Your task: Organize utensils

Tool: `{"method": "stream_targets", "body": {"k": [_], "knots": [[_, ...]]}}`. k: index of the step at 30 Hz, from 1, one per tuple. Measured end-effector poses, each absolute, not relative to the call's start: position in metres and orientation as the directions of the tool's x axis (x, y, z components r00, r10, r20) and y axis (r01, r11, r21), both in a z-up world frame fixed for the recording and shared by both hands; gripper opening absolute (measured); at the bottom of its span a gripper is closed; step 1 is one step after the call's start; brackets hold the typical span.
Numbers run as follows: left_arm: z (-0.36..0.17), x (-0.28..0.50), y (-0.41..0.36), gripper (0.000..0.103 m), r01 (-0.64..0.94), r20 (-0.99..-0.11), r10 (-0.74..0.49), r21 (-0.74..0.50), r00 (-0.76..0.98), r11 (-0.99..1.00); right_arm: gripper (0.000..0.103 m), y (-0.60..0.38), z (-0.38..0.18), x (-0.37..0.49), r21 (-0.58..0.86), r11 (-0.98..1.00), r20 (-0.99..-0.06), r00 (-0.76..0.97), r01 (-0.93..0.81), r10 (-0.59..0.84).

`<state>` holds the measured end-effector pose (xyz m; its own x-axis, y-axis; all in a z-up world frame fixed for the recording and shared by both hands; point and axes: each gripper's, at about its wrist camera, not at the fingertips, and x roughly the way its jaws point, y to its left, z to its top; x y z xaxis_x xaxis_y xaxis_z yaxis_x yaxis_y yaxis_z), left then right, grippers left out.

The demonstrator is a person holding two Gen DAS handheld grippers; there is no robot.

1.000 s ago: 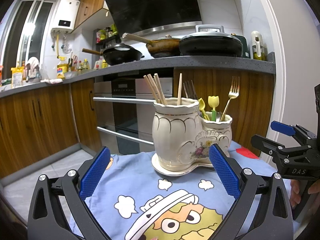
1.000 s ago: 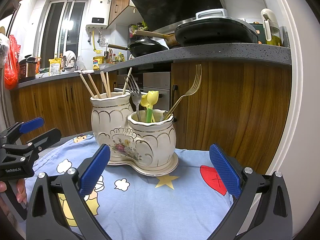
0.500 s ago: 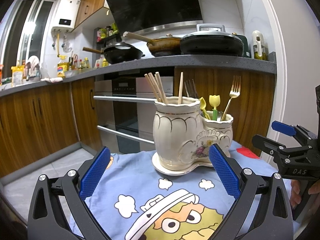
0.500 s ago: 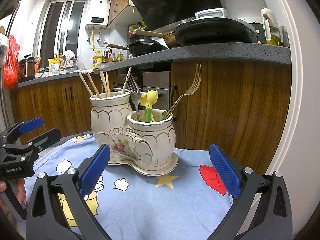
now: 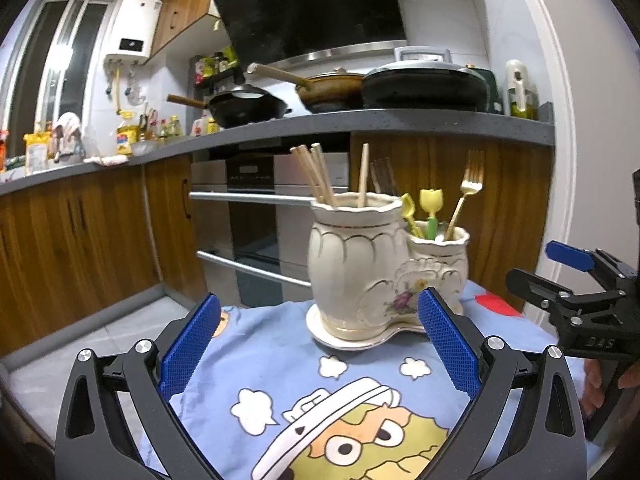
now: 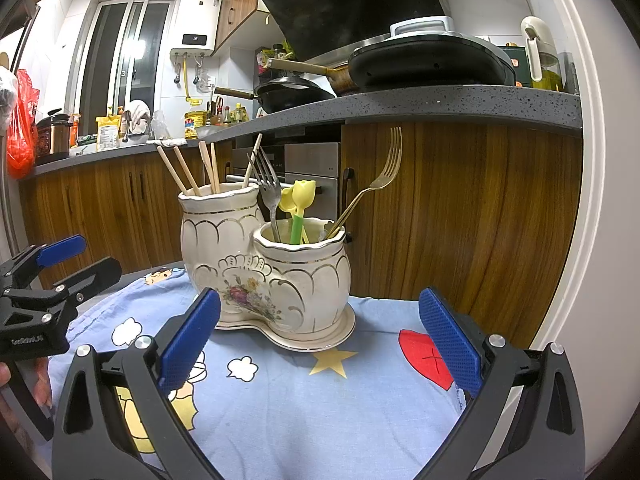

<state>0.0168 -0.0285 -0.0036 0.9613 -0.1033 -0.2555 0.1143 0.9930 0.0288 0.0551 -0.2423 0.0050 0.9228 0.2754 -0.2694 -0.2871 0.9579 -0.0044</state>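
A cream ceramic double-pot utensil holder [image 5: 360, 272] stands on a blue cartoon-print cloth [image 5: 280, 364]; it also shows in the right wrist view [image 6: 264, 264]. The taller pot holds several wooden chopsticks [image 6: 188, 176]. The shorter pot holds a silver fork [image 6: 269, 190], a gold fork [image 6: 380, 176] and yellow tulip-shaped picks [image 6: 300, 200]. My left gripper [image 5: 320, 344] is open and empty, just in front of the holder. My right gripper [image 6: 316, 340] is open and empty, in front of the shorter pot. Each gripper shows at the edge of the other's view.
Behind the table run wooden kitchen cabinets [image 6: 460, 216], an oven [image 5: 256, 216] and a grey countertop [image 5: 400, 124] with pans. A white wall [image 6: 592, 200] stands at the right. The cloth [image 6: 320, 400] extends toward me.
The left gripper view has shifted slightly, the holder now sitting a little to the right. The right gripper has barely moved. Both stay open.
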Motion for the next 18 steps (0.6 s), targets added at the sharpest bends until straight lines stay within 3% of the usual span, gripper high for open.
{"method": "stream_targets", "body": {"k": [18], "knots": [[-0.0051,0.0232,-0.0283,0.098,0.099,-0.284,-0.09,0.018,0.955,0.995,0.098,-0.242,0.0051,0.0549,-0.005,0.958,-0.27,0.923,-0.287,0.275]]}}
